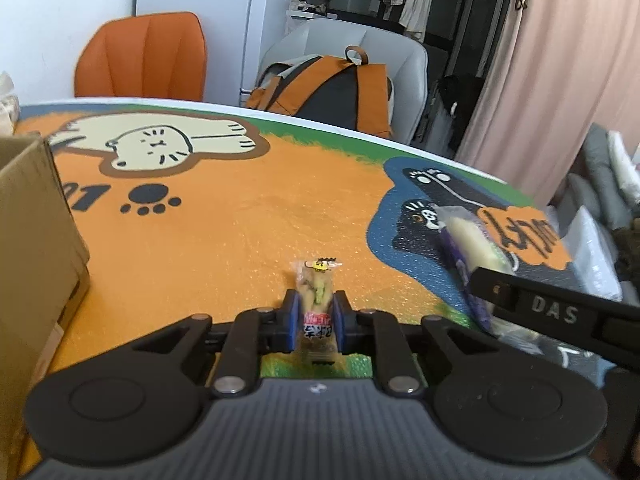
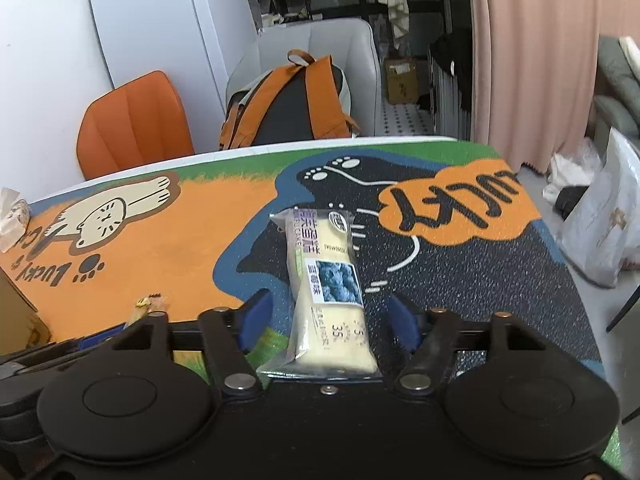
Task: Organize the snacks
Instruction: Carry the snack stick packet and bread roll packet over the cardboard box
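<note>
Cardboard box [image 1: 36,240]: far left of the left wrist frame, on the bench [image 1: 240,216]; likely drop spot, only one wall visible.
Left tool [image 1: 316,316]: clamped on small snack packet [image 1: 317,300], lower centre of frame. Thin, slick wrapper; could slide out or twist on the way to the box.
Right tool [image 2: 328,320]: spread wide around cake packet [image 2: 326,280], centre of right wrist frame, lying on the bench. Pads not touching; closing off-centre could squash soft cake or pinch only film.

Both grippers are black, with round pivot discs, silver screws and blue-padded fingers [image 1: 291,320]; one arm is lettered "DAS".
</note>
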Demonstrator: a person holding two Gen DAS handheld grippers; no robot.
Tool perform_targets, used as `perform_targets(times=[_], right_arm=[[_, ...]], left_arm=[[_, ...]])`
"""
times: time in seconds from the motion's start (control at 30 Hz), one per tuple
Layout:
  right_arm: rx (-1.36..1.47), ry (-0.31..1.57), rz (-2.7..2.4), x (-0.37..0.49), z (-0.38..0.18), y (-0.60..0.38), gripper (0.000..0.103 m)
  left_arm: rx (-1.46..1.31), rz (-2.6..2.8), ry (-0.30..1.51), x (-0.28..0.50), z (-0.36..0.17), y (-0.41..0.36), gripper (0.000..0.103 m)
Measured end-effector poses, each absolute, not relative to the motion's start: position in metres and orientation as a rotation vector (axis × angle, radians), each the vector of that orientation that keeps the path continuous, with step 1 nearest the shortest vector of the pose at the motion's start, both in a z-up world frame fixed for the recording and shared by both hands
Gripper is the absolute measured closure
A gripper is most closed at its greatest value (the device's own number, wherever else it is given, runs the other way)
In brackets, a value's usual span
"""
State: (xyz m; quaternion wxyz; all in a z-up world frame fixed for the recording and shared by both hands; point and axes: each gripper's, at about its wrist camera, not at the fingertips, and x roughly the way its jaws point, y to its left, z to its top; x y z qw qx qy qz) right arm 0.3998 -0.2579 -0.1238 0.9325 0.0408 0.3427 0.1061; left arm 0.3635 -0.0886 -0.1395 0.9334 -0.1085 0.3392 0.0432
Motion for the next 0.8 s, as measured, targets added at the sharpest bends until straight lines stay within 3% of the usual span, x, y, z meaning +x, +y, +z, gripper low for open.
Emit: perform_targets(times=[0.23,0.27,0.33,0.43,0.8], right_arm=[[0.024,0.673,0.201,0.402,-0.129,-0.250,0.032],[0.024,0.683,0.199,0.404,-0.131,-0.250,0.034],[0.007,0.699,0.189,0.405,-0.134,-0.248,0.053],[-0.043,0.695,0.186,0.400,-0.134,-0.243,0.067],[0.014,0.659,0.271,0.384,-0.113,-0.243,0.071]], left_arm=[[-0.262,0.079,0.671,0.350,-0.138,-0.075,0.086],[-0.265,0.078,0.668,0.348,-0.137,-0.073,0.086],[-0.272,0.075,0.661,0.345,-0.135,-0.070,0.086],[-0.283,0.067,0.654,0.341,-0.132,-0.067,0.086],[-0.281,0.079,0.584,0.314,-0.103,-0.057,0.086]])
